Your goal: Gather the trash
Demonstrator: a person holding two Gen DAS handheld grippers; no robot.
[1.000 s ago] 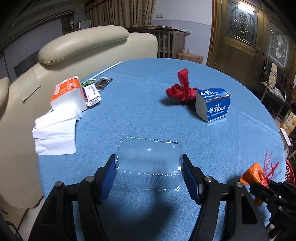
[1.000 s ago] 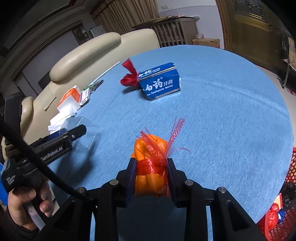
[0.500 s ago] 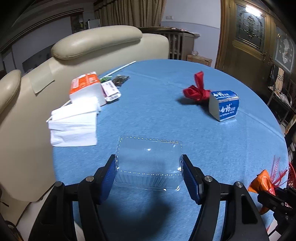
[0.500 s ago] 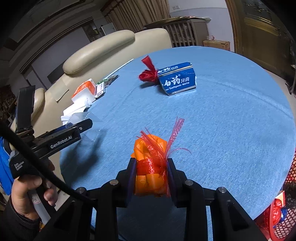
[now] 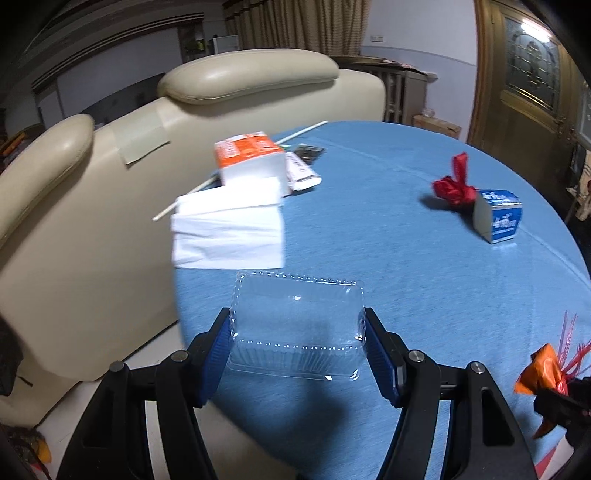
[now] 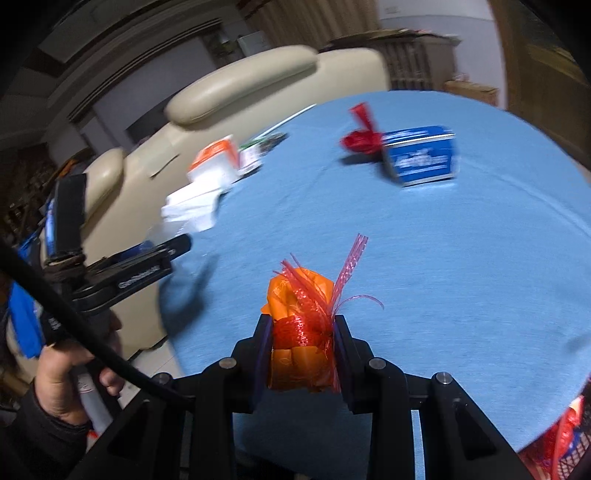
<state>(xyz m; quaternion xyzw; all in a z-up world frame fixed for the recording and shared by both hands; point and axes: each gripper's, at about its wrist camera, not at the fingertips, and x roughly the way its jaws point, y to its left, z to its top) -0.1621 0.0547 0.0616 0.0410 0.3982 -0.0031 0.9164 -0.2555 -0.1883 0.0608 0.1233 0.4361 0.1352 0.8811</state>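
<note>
A cream leather sofa (image 5: 236, 96) stands just beside the round desk (image 5: 406, 258) with its blue cloth. Beige curtains (image 5: 306, 26) and a wooden door (image 5: 524, 74) lie behind.

The tablecloth (image 5: 424, 266) is blue, the ribbon (image 5: 453, 186) red, the box (image 5: 500, 218) blue-white, the sofa (image 5: 92, 206) cream.

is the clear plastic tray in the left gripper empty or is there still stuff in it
Empty. The clear plastic tray, clamped in the left gripper, shows only the blue tablecloth through it.
</note>
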